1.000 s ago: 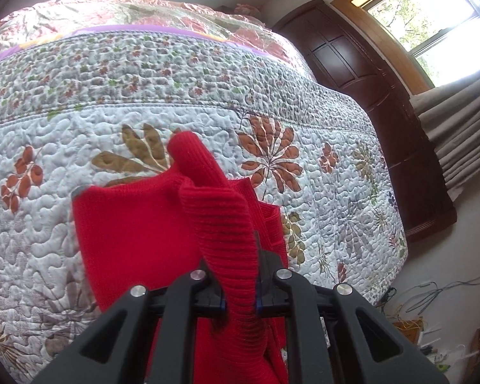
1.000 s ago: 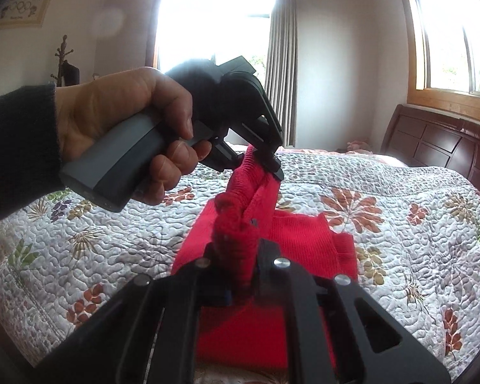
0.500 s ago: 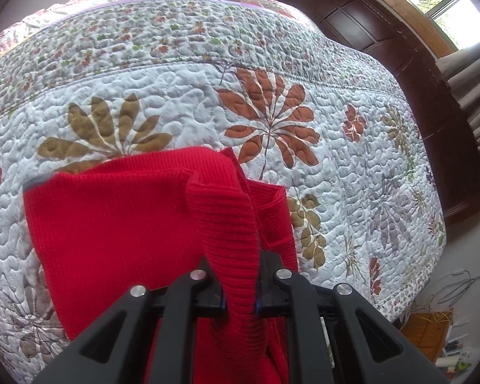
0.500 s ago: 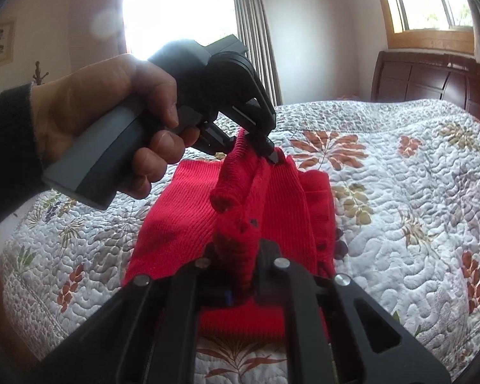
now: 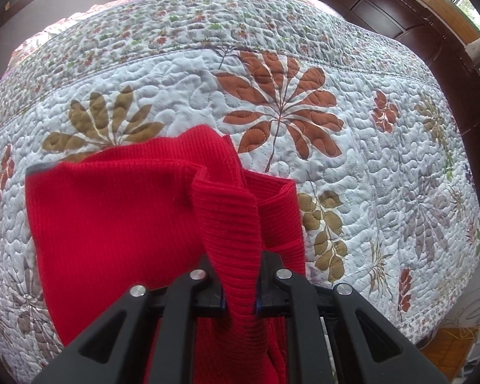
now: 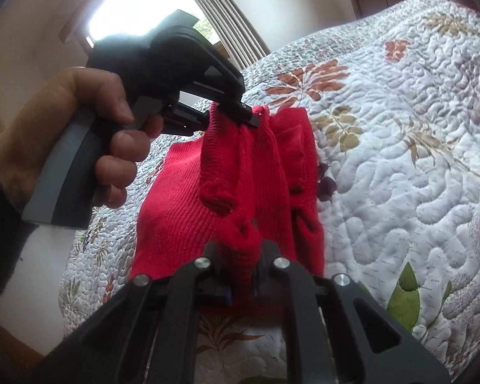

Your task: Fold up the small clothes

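Observation:
A small red knit garment (image 5: 118, 217) lies partly spread on the floral quilt (image 5: 352, 192). My left gripper (image 5: 240, 300) is shut on a ribbed fold of it, which rises between the fingers. In the right wrist view, the same red garment (image 6: 176, 217) hangs stretched between both tools. My right gripper (image 6: 241, 283) is shut on its near edge. The left gripper (image 6: 240, 113), held by a hand (image 6: 80, 134), pinches the far edge. The lower part of the garment is hidden behind the gripper frames.
The quilted bed fills both views. A dark wooden headboard (image 5: 416, 32) stands at the far right. The floor with cables and an orange item (image 5: 451, 342) shows past the bed's right edge. A curtained window (image 6: 163, 9) is behind the hand.
Both grippers have dropped lower and tipped toward the quilt, carrying the pinched edge forward over the garment. More red cloth now lies flat on the bed.

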Demonstrator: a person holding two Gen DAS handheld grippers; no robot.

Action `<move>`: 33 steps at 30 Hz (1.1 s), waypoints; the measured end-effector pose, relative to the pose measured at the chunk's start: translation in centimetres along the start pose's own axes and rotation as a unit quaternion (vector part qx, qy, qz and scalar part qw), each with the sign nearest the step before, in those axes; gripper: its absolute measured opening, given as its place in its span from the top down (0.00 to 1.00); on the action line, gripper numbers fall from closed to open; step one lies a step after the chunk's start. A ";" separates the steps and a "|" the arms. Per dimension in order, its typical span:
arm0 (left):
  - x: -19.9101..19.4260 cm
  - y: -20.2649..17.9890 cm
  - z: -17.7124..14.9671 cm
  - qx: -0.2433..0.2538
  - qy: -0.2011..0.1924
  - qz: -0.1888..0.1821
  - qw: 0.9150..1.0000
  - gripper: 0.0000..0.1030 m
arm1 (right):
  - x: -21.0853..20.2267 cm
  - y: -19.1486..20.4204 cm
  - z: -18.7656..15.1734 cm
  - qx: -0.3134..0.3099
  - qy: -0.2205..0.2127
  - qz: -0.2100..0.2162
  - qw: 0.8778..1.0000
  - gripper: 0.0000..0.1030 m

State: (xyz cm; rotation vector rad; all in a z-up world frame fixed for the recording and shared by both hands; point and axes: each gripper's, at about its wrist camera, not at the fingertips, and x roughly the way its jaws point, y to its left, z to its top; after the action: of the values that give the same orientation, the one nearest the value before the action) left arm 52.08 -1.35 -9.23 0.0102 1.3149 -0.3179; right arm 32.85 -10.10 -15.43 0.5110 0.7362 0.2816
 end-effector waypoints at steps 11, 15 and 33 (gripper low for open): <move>-2.2 -1.9 -0.1 0.007 -0.071 -0.026 0.997 0.51 | 1.1 -3.8 -1.1 0.073 0.037 0.048 0.995 0.92; -6.6 -1.3 -0.7 0.015 -0.166 -0.077 0.983 0.25 | 0.2 -4.3 -1.0 0.067 0.047 0.088 0.993 0.72; -4.4 -3.8 -19.1 0.224 -0.158 -0.209 0.939 0.25 | 10.3 -9.4 12.9 0.150 0.166 0.156 0.962 0.67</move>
State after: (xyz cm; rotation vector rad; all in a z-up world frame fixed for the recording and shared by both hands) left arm 32.14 -0.42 -9.35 0.0607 0.8947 -0.9408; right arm 49.78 -18.11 -18.18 0.8842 1.0322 0.5654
